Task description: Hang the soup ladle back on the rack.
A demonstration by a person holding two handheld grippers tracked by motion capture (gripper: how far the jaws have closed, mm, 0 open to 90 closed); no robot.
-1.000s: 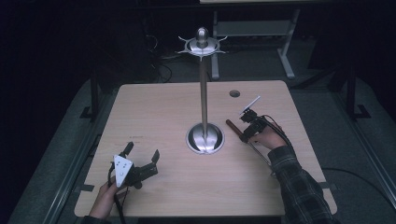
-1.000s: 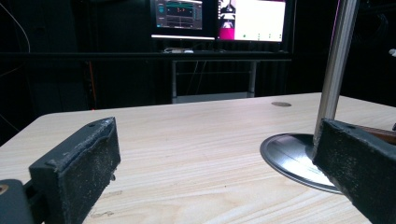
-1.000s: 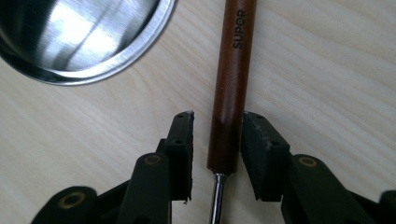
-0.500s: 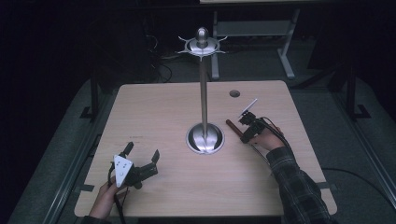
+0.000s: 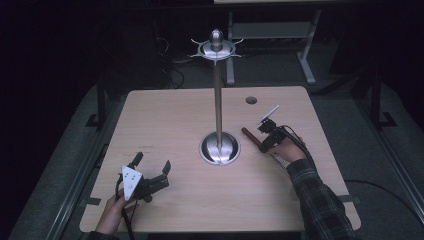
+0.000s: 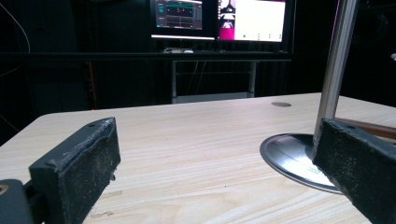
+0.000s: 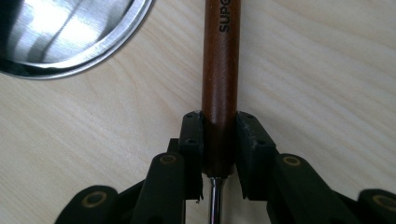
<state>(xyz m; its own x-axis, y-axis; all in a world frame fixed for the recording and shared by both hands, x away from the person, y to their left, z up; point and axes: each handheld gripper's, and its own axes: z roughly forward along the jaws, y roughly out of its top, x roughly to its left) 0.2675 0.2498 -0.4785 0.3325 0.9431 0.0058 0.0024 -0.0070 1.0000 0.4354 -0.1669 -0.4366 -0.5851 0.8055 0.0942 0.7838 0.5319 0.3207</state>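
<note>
— Between the right gripper [image 7: 219, 154] pads: clamped on a brown wooden handle [image 7: 220, 84], jaws just closing in, handle lying flat on the table [image 5: 310, 200] for pickup.

— And outward?

— Round, smooth wood, steel shank behind; polished stand base [image 5: 219, 148] at nine o'clock. Left gripper [image 5: 151, 169] spread wide, idle, at seven o'clock.
</note>
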